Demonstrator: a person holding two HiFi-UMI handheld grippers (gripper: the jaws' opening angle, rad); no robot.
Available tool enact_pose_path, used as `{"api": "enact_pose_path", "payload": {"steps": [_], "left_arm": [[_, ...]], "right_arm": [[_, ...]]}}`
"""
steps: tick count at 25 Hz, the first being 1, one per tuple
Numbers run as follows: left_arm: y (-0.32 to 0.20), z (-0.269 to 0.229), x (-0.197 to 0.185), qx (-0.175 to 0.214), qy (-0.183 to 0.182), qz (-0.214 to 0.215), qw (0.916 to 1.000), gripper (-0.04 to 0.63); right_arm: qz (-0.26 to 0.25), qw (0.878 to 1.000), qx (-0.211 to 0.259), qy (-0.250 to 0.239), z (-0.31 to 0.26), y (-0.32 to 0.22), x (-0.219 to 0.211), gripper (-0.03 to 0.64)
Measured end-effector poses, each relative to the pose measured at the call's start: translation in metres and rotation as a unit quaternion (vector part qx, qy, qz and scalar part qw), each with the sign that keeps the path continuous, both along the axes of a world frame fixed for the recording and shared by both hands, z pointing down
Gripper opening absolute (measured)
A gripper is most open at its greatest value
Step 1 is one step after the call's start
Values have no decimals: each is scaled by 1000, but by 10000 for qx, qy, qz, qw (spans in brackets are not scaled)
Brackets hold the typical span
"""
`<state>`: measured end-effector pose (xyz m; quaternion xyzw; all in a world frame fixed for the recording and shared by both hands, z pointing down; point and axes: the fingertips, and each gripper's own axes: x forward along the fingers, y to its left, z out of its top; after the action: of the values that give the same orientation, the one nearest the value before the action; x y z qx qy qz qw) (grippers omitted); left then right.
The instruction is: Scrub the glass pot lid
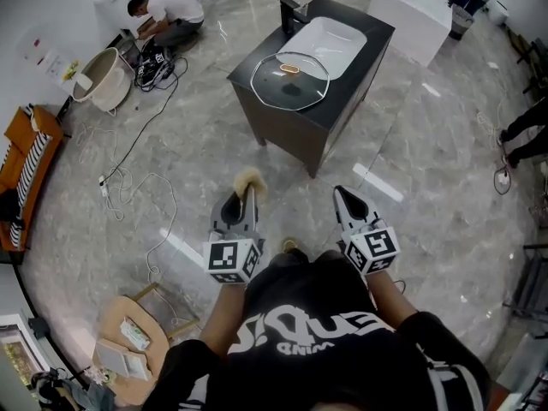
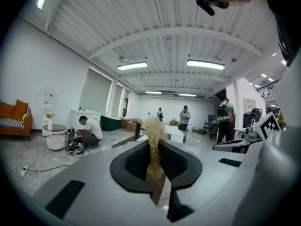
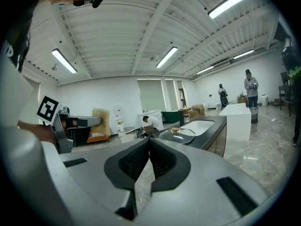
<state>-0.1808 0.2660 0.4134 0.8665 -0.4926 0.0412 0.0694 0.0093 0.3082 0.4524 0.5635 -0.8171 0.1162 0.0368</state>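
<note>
Left gripper (image 1: 242,195) tight on scrubber (image 1: 249,181); right gripper (image 1: 344,195) fingers (image 3: 134,161) together — open floor (image 1: 193,148) to lid (image 1: 289,82) at counter (image 1: 347,84) edge.

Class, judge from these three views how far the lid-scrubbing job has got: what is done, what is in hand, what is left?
Done: the left gripper is shut on a straw-coloured scrubber. In hand: the approach; both grippers hang over floor, short of the black counter, the right gripper shut and empty. Left: reach the glass lid lying beside the sink and scrub it.
</note>
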Motion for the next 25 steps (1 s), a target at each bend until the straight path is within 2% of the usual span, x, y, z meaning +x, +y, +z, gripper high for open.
{"api": "enact_pose_path", "payload": {"steps": [11,25], "left_arm": [[-54,14,2,-120,74,332,9994,49],[-143,30,15,-175,117,202,9996,49]], "right_arm": [[309,9994,-119,89,10,-45,-3,14],[122,9998,-36,119,20,-144,4,14]]}}
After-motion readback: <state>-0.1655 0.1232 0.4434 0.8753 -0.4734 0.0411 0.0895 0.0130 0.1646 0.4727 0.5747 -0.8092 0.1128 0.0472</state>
